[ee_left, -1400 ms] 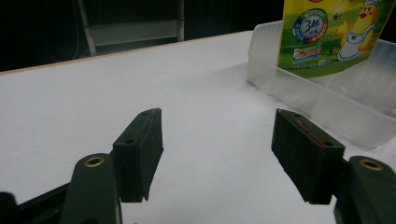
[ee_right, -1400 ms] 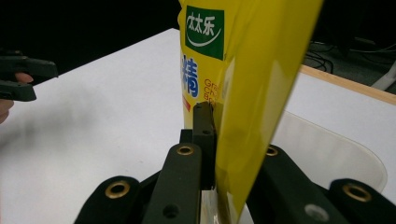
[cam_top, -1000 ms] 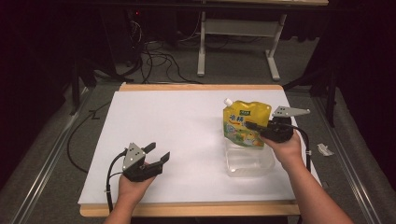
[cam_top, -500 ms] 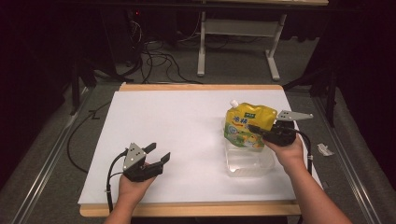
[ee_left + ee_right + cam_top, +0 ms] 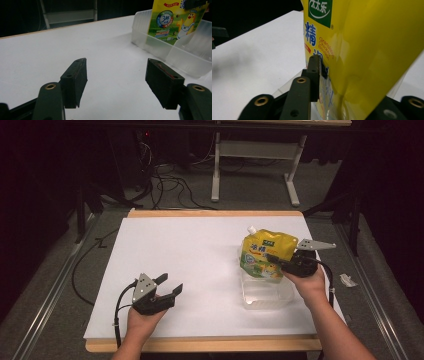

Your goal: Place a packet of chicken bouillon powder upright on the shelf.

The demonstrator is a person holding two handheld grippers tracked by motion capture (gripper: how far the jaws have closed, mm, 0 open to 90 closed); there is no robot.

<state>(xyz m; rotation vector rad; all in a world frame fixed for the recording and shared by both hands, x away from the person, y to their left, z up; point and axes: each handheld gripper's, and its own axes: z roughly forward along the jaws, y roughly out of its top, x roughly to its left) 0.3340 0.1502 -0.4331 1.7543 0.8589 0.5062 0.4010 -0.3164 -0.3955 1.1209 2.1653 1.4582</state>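
A yellow spouted pouch point(image 5: 265, 251) point(image 5: 367, 50) stands tilted with its bottom inside a clear plastic container point(image 5: 267, 297) at the right of the white table. My right gripper point(image 5: 274, 260) point(image 5: 352, 75) reaches in from the right. Its jaws have just been opening with the pouch still between them. The one pad point(image 5: 315, 67) I can see still lies against the pouch's printed face, and the other jaw is hidden behind the pouch. My left gripper point(image 5: 170, 285) point(image 5: 116, 75) rests open near the front left with nothing between its jaws. In the left gripper view the pouch point(image 5: 175, 22) and the container point(image 5: 160, 47) lie farther off.
The white sheet point(image 5: 200, 250) covers the tabletop between the two hands. A cable point(image 5: 120, 305) trails from the left gripper over the front edge. A scrap of paper point(image 5: 347, 280) lies beyond the table's right edge. A table frame point(image 5: 255, 150) and floor cables stand behind.
The pouch has come down a little and toward me into the clear container, with the right gripper following. The left gripper has not moved.
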